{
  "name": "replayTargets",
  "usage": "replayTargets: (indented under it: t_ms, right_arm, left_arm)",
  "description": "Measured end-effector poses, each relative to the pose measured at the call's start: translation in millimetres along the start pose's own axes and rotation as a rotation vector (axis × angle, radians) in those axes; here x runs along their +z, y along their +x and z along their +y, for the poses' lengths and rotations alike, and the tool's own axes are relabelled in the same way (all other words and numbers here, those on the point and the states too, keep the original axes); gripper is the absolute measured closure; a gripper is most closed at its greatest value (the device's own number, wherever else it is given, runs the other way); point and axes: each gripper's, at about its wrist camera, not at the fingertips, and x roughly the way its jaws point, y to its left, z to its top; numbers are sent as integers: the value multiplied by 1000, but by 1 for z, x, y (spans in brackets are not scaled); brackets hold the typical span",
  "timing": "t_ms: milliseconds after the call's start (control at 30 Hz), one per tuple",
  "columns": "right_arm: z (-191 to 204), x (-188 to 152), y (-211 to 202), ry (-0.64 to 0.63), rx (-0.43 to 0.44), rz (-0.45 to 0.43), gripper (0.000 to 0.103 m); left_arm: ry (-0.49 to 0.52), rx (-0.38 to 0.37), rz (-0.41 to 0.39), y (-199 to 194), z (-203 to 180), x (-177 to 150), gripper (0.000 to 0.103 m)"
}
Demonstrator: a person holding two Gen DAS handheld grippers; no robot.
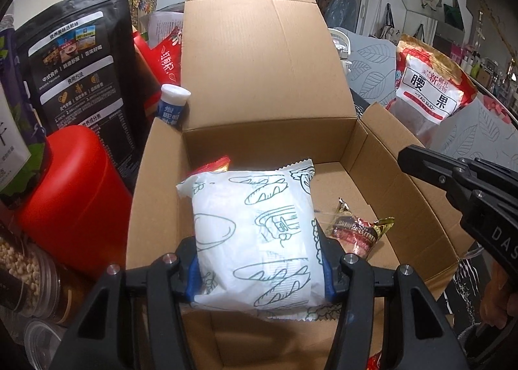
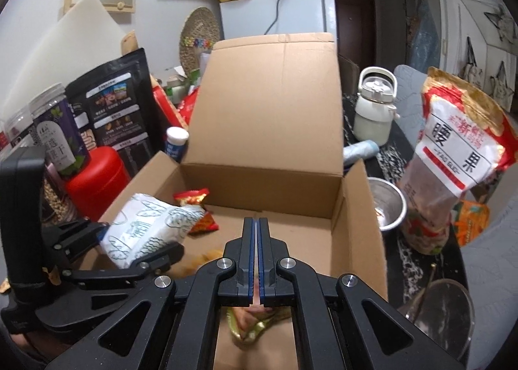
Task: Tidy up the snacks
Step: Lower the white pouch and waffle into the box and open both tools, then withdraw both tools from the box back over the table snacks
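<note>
The white bread packet, a soft plastic pillow pack printed with green line drawings of loaves, sits at the lower centre of the left wrist view, clamped across its width by the left gripper; its long axis runs away from the camera into the open cardboard box. Just beyond its far end a red-and-gold wrapper peeks out, and to its right a crinkly gold-and-red foil snack lies on the box floor.

In the right wrist view the right gripper stands at lower centre with its jaws pressed together on a thin edge of a gold-green wrapper that hangs below them, over the box's near side.

The box's corrugated lid stands upright at the back. Left of the box crowd a red canister, a black pouch and a small white-capped tube. To the right stands a red-and-white cashew bag, with a steel bowl and a cream bottle on the surface.
</note>
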Motion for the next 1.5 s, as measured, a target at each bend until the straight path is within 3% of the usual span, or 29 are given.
replayTargets:
  t_ms: [100,133,167,233,267,467,600,1100,1500]
  right_arm:
    - [0,-1,-4,-11,-30,11,101]
    - [0,-1,-5,-12,-34,12,94]
    - [0,-1,-8,-10,-42,14,75]
    - [-3,-1,-16,14,-43,-7,51]
    - [-4,-1,-20,24,-36,-19,49]
    - [-5,4,-41,32,-67,-35,46]
    - [-6,5,-56,44,-77,-49,46]
    - [4,5,-121,49,-97,-127,46]
    - [26,-6,-190,43,-98,-222,36]
  left_arm:
    - [4,21,-8,-6,-1,1,48]
    - [7,29,-10,-8,-1,1,48]
    - [8,40,-8,-10,-1,2,48]
    - [10,55,4,-12,-2,3,48]
    - [11,65,10,-14,-1,4,48]
    - [13,89,5,-26,-2,10,43]
    - [39,83,-43,-40,-7,16,18]
    - [61,78,-141,-113,-21,19,17]
    - [79,55,-241,-194,-31,0,17]
